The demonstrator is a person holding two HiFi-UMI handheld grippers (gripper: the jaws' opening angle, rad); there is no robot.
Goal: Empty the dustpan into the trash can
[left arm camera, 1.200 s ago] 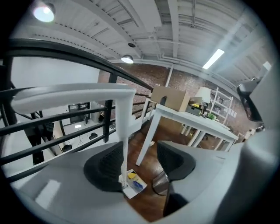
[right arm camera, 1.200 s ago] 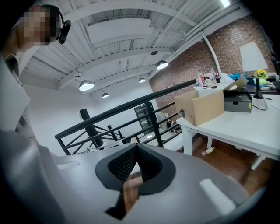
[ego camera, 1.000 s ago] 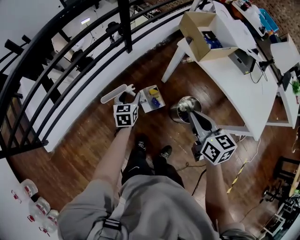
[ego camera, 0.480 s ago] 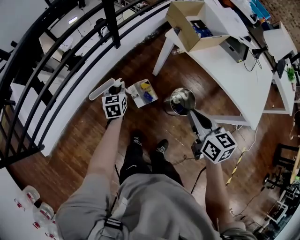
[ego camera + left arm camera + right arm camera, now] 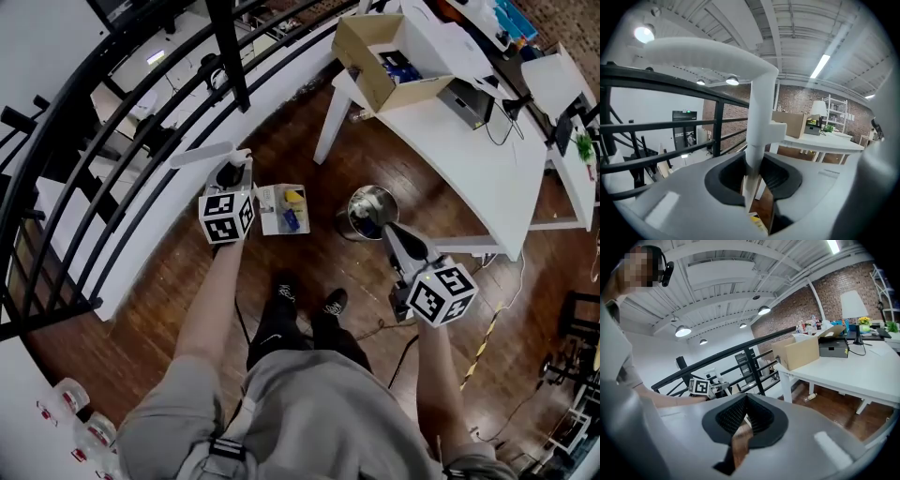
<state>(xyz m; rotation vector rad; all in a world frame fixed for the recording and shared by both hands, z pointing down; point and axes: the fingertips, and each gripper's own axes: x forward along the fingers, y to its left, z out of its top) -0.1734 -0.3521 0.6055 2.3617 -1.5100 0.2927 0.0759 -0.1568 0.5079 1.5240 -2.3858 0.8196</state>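
Dustpan with yellow and blue bits inside is left of the metal trash can, apart from it. Left gripper jaws opening slightly, pads pressing on its white handle. Right gripper clamped together, empty, beside the trash can.

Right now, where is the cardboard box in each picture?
Head view: box at the top, right of centre.
Left gripper view: box just right of the white handle.
Right gripper view: box right of centre, mid-height.
Shared landmark: the white table it stands on.
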